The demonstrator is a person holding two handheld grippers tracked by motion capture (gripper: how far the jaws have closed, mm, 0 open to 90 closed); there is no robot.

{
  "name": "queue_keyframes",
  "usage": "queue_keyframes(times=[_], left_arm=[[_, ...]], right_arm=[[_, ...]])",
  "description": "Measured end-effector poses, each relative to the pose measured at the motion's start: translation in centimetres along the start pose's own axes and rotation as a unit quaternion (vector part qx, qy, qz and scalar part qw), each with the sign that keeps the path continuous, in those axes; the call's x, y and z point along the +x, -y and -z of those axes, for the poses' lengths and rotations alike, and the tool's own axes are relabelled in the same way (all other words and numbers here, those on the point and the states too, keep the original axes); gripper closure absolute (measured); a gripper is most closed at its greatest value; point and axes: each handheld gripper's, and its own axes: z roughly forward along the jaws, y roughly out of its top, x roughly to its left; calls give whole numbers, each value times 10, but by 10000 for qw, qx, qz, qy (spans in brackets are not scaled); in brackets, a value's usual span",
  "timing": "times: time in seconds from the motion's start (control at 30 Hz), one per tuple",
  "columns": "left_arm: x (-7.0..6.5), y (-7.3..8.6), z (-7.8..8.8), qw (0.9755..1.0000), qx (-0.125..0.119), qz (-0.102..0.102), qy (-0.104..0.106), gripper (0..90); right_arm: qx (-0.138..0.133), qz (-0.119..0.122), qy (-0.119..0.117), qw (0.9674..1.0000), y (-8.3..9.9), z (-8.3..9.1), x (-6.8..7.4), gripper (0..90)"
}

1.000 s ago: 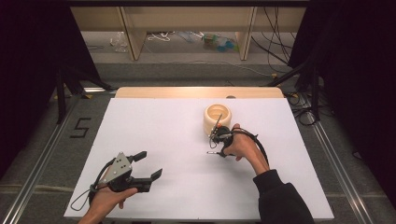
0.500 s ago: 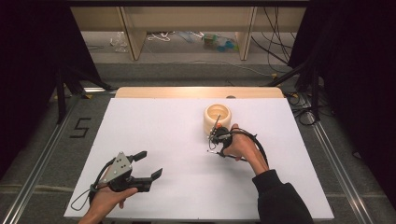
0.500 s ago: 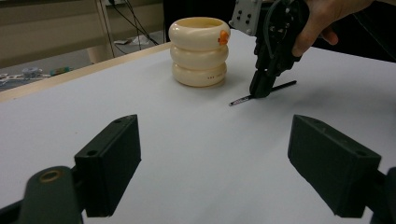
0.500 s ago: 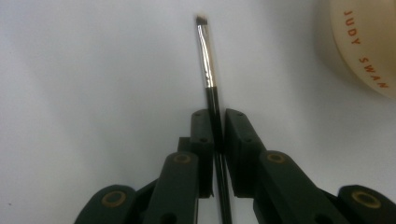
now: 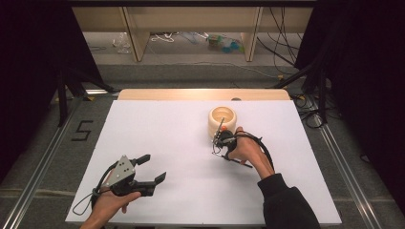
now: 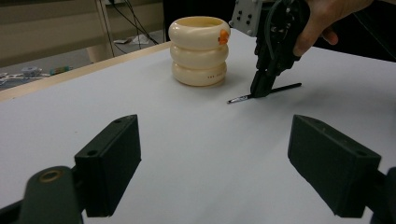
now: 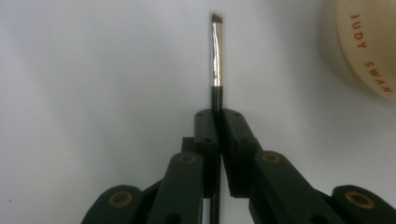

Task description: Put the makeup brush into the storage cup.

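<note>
A thin black brush with a silver ferrule lies on the white table, its bristle tip pointing away in the right gripper view. My right gripper is shut on its handle, jaws pointing down at the table. The left gripper view shows that gripper pinching the brush at table level. Just beyond stands a cream, ringed holder, open at the top, with a small orange bit at its rim. My left gripper rests near the front left, jaws wide open and empty.
The white table sheet spreads between the two hands. A wooden strip runs along the far edge. Behind it are shelf legs and cables on the floor. Metal rails flank the table.
</note>
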Motion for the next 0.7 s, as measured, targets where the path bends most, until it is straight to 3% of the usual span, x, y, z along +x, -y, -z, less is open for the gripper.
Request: queue_keyframes(times=[0.3,0.7], left_arm=[[-1,0,0,10000,6,28,-9,171],[-1,0,1,10000,-11,61,-11,171]], right_arm=[[46,96,46,9999,-2,0,1,852],[-37,-1,-65,10000,1,1,-1,853]])
